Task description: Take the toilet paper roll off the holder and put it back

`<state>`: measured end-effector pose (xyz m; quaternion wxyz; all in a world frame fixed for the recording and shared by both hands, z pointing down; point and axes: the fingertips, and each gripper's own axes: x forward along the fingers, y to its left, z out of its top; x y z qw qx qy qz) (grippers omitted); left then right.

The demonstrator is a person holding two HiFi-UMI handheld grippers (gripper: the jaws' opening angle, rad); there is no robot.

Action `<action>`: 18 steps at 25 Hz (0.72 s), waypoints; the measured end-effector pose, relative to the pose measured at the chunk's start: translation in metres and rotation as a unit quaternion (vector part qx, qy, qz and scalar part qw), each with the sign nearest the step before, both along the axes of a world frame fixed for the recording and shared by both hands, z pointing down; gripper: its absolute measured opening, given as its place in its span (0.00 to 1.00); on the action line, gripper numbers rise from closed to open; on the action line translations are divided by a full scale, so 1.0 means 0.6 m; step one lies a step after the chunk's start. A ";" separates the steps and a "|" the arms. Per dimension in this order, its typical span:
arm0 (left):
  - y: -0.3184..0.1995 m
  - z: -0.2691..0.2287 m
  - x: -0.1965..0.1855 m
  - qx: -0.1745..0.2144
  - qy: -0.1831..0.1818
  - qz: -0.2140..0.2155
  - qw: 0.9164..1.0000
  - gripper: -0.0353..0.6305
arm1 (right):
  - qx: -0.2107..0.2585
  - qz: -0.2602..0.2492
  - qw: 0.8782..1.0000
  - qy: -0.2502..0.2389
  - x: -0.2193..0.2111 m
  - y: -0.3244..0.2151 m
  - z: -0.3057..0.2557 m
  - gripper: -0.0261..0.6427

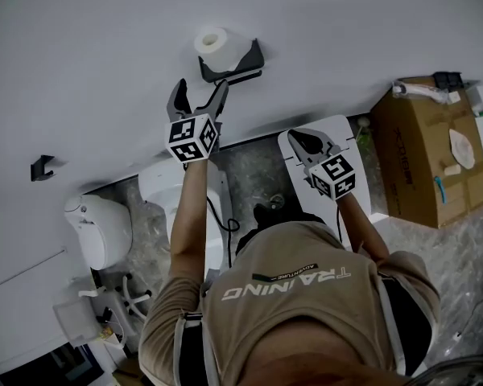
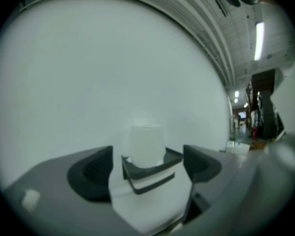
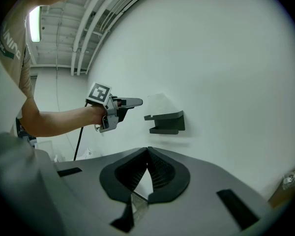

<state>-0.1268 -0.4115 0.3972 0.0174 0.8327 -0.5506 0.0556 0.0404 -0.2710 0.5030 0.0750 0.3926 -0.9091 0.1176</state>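
A person in a tan shirt faces a plain white wall [image 1: 105, 55] in a bare room, a hand-held gripper in each fist; the toilet paper roll [image 1: 216, 41] stands upright in its dark wall-mounted holder [image 1: 249, 59], seated in the tray and touched by neither tool. The left gripper [image 1: 201, 89] is raised just below and short of the holder, its jaws spread about as wide as they go and holding nothing; its own camera frames the roll and tray between the two pads, clear of both. The right gripper [image 3: 148, 154] hangs lower and off to the side, its jaws pressed together on nothing. Whether the lift is yet to come or the return is already made, the pictures do not say.

The hazards, as a judgement: the roll is soft and hollow, so a hard squeeze could dent it out of round, while a light one could let it slip on the way up; the tray's front lip sits low across the roll, so jaws driven in at that height would likely strike the holder rather than the paper; a roll nudged sideways could tip over the rim and fall towards the toilet [image 1: 101, 227] and floor below; a loose tail could also unwind if snagged.
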 end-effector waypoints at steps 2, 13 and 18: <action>0.026 0.007 -0.005 -0.004 -0.013 0.006 1.000 0.73 | 0.006 -0.002 1.000 -0.002 -0.008 0.002 -0.004 0.06; 0.191 0.062 -0.046 -0.029 -0.012 0.048 0.998 0.55 | 0.017 0.006 1.000 0.004 -0.077 0.095 -0.014 0.06; 0.292 0.078 -0.096 -0.033 0.002 0.040 0.999 0.13 | 0.024 0.043 0.999 0.003 -0.100 0.161 -0.023 0.06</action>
